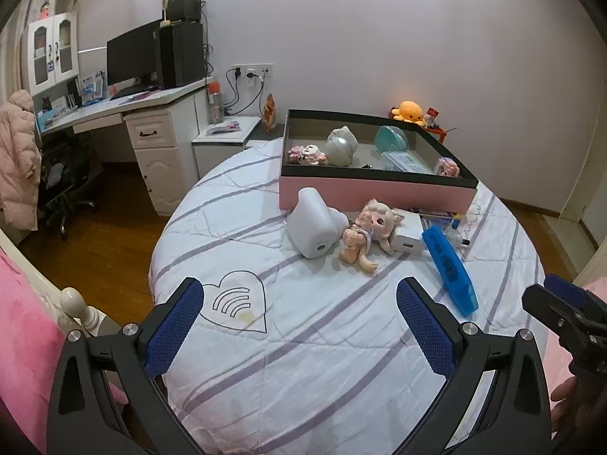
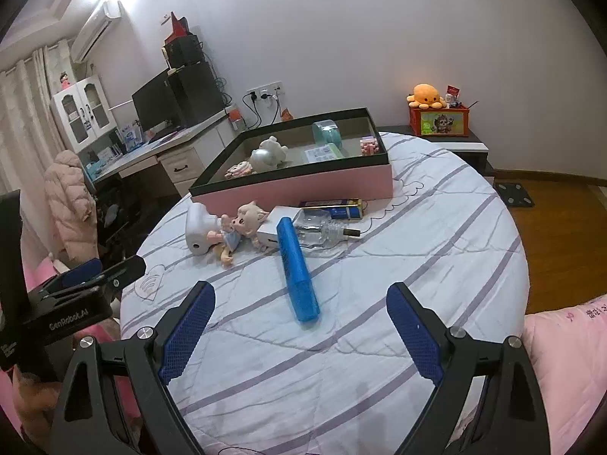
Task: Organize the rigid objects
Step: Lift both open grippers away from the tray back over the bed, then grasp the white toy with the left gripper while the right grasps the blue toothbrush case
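Note:
A pink box with a black rim (image 1: 371,191) (image 2: 303,185) stands at the far side of the bed and holds several small items. In front of it lie a white device (image 1: 313,227) (image 2: 197,231), a small doll (image 1: 366,233) (image 2: 237,233), a white charger (image 1: 408,237) (image 2: 271,229), a blue case (image 1: 449,269) (image 2: 297,273), a clear glass bottle (image 2: 322,233) and a dark flat box (image 2: 332,208). My left gripper (image 1: 299,303) is open and empty above the quilt, short of the items. My right gripper (image 2: 299,311) is open and empty, with the blue case's near end between its fingers' line.
A round bed with a striped white quilt (image 1: 303,341) (image 2: 417,246) fills the foreground. A desk with monitor (image 1: 131,57) stands at the back left. A nightstand with an orange plush (image 2: 425,96) is at the back right. Wooden floor surrounds the bed.

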A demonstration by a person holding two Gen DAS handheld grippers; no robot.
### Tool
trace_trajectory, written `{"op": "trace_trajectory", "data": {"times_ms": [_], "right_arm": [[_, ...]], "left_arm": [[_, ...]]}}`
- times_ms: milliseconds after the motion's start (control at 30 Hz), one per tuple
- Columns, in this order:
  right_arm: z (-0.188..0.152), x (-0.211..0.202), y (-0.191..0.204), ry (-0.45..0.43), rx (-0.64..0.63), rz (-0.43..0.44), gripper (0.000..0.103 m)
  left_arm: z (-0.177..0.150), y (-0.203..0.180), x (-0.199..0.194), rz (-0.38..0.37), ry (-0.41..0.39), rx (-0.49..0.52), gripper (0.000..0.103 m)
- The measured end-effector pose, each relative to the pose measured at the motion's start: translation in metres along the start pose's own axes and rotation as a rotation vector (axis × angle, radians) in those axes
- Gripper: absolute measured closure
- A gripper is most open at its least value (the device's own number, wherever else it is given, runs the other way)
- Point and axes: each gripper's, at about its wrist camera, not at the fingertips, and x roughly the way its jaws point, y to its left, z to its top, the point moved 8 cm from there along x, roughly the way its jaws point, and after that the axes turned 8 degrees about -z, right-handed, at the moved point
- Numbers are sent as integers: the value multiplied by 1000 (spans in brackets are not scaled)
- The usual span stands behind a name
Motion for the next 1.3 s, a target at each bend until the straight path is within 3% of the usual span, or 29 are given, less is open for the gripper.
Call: {"op": "trace_trajectory", "data": {"times_ms": [733,1300], "right_arm": [[-10,13,6,46,-27,3,10],[-4,59,11,88,-66,-8,11]], "left_arm": [[-6,0,5,-17,21,-9,0],[4,22,66,32,88,-15,0]]}}
